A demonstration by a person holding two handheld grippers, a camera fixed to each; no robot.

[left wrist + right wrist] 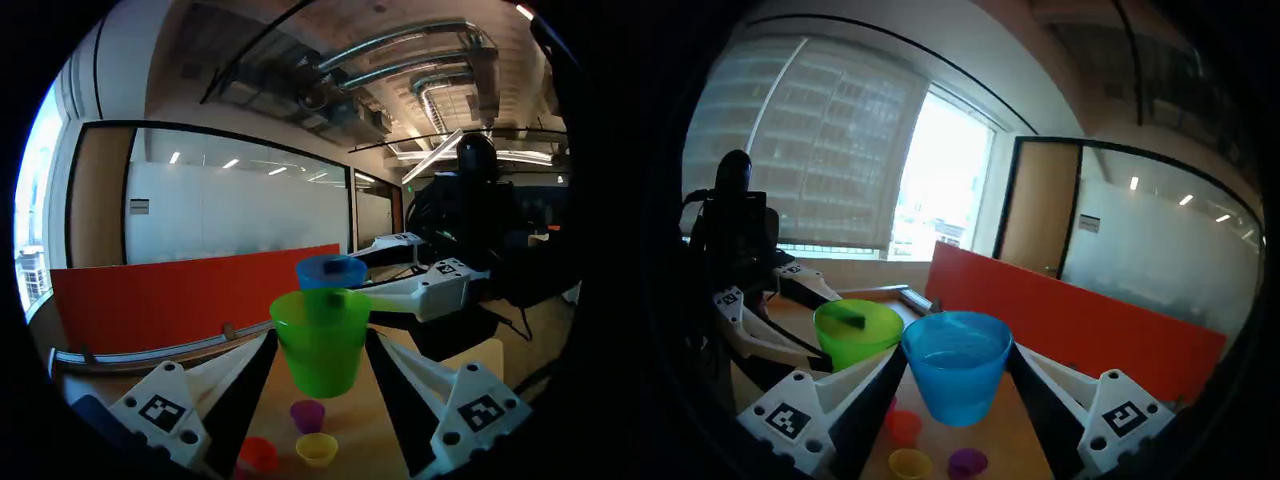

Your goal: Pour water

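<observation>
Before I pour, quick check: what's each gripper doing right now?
Left gripper: shut on the green cup.
Right gripper: shut on the blue cup.

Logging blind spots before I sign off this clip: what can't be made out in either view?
- Left gripper view: water level in the translucent green plastic cup, hidden by its own wall.
- Left gripper view: small red plastic cup, partly cut off at the lower edge.
- Right gripper view: the person, a backlit silhouette against the window.

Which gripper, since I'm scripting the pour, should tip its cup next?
Right. The right gripper holds the blue cup with water in it, close beside the green cup that the left gripper holds upright.
</observation>
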